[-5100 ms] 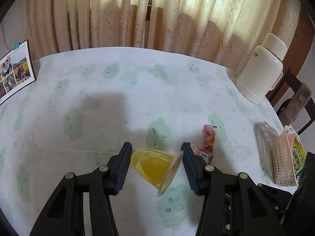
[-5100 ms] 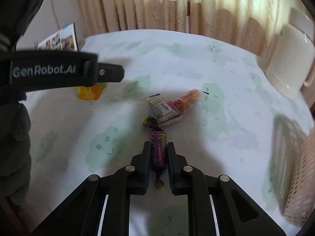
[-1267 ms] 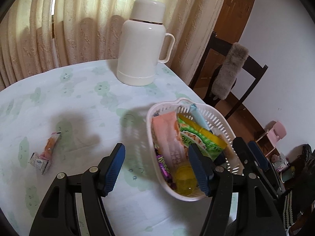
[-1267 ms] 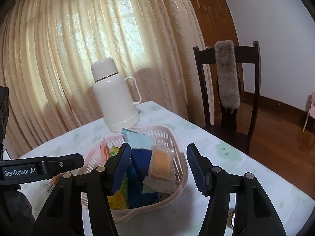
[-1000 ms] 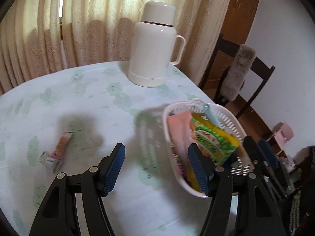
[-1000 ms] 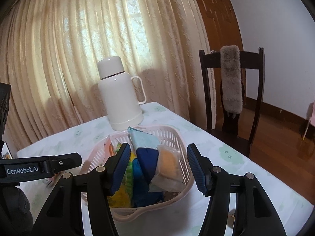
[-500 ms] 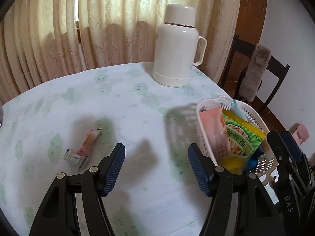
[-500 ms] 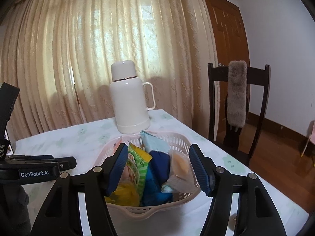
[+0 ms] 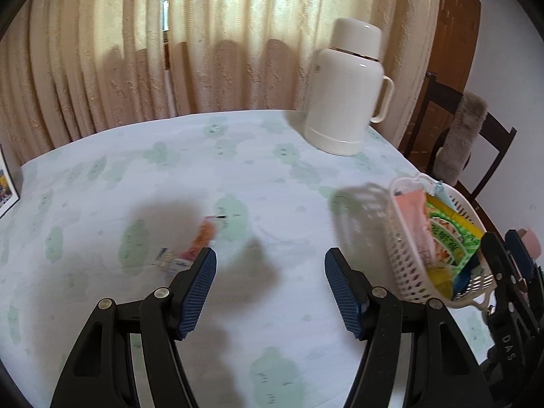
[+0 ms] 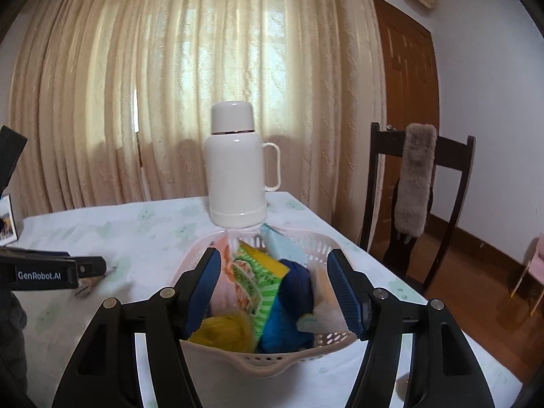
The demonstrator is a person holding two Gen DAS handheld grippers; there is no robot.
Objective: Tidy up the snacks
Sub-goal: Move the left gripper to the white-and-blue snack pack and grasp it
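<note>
A pale pink plastic basket (image 10: pixel 272 360) holds several snack packs, among them a green and yellow bag (image 10: pixel 258 278), a blue pack (image 10: pixel 289 319) and a yellow jelly cup (image 10: pixel 221 331). The basket also shows at the right of the left wrist view (image 9: pixel 404 272). My right gripper (image 10: pixel 273 289) is open and empty just above the basket. My left gripper (image 9: pixel 270 285) is open and empty above the tablecloth. An orange snack pack (image 9: pixel 204 236) and a small white wrapped snack (image 9: pixel 170 260) lie on the cloth just left of and beyond its left finger.
A white thermos jug (image 9: pixel 346 91) stands at the table's far right, behind the basket (image 10: pixel 238 166). A dark wooden chair with a furry cover (image 10: pixel 413 180) stands past the table's right edge. Curtains hang behind. A photo frame (image 9: pixel 6 190) sits at the far left.
Both grippers have let go of their snacks; the jelly cup now lies in the basket. My left gripper has swung left, away from the basket toward the loose snacks. The right gripper drew back slightly.
</note>
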